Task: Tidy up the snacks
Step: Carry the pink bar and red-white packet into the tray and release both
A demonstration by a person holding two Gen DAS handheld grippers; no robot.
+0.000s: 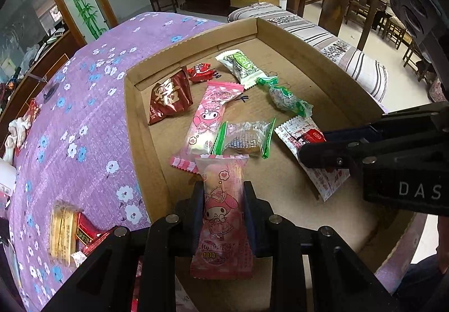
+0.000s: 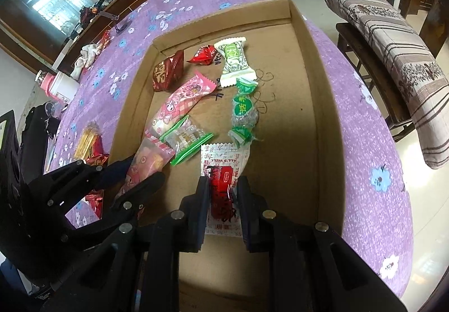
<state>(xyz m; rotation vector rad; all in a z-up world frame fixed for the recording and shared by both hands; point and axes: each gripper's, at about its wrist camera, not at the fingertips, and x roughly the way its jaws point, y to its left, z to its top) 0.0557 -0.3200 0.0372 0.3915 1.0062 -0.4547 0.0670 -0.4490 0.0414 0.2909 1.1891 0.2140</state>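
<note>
Left wrist: left tool [image 1: 223, 209] is gripping pink My Melody snack pack [image 1: 221, 216] over cardboard tray [image 1: 322, 59]; other snacks lying ahead.
Right wrist: right tool [image 2: 223, 201] is clamping red-and-white candy wrapper [image 2: 224, 180] w/ tray floor beneath, left tool [image 2: 134, 180] just beside.

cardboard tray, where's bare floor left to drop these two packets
Bare floor in the cardboard tray runs along its right wall, right of the green twist candy. Its left half is crowded: the dark red pouch, pink packet and clear green-edged packet.
</note>
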